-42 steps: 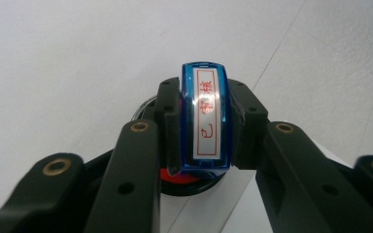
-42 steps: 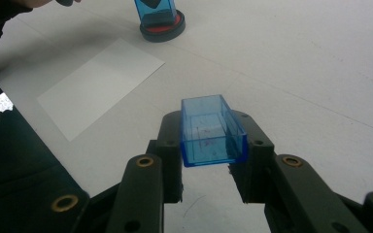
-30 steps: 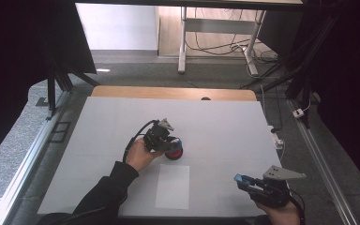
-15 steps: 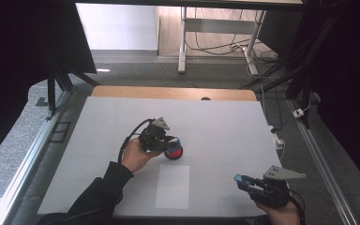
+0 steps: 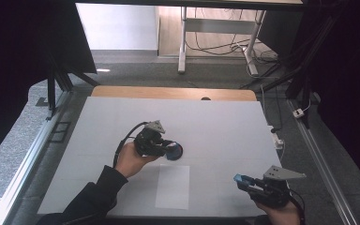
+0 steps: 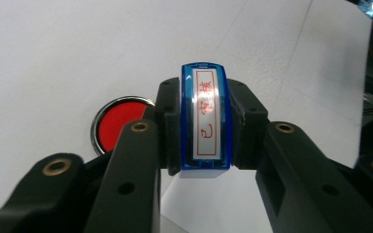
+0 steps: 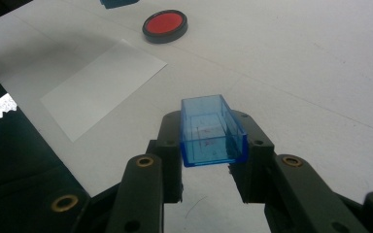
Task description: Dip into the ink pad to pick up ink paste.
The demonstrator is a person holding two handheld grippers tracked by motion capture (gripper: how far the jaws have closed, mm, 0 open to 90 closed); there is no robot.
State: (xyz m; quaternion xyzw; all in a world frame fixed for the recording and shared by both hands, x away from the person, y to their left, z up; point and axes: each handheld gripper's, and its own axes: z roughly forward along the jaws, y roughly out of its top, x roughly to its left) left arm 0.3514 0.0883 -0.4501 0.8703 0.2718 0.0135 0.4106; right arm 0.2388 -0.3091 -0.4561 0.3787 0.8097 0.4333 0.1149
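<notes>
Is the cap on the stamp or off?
Off. The right gripper holds the empty blue cap, while the left gripper holds the stamp near the ink pad.

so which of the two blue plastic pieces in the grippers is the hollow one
The clear blue plastic cap in the right gripper: an open, empty box. The blue plastic stamp in the left gripper is solid, with a red-lettered label.
</notes>
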